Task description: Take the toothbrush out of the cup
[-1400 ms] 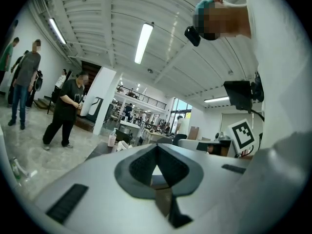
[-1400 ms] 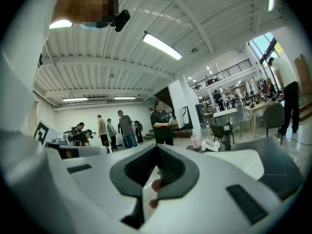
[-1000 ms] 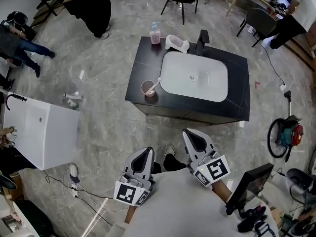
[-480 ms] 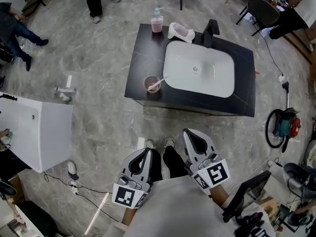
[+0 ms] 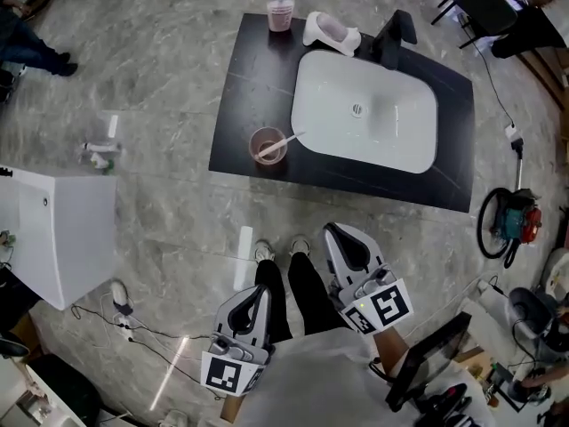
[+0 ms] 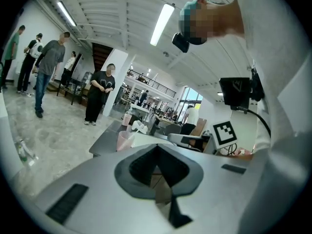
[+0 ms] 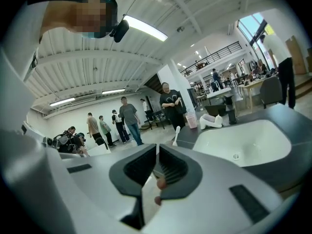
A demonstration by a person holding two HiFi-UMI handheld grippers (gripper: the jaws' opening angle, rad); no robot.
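Two hand-held grippers hung over the grey marbled floor (image 5: 178, 212), well short of a black counter (image 5: 236, 105) with a white sink basin (image 5: 391, 145). The left gripper (image 5: 255, 299) had its jaws drawn together at the tips, with nothing between them, as its own view confirmed (image 6: 157, 149). The right gripper (image 5: 349, 249) was likewise closed and empty (image 7: 157, 150). The pink cup (image 5: 265, 144) stood near the counter's front edge, just beside the basin's left side. The white toothbrush (image 5: 284, 140) rested inside the cup, leaning to the right with its upper end reaching over the rim toward the basin. A pump bottle (image 5: 281, 12) and a black faucet (image 5: 391, 34) stood along the counter's far edge.
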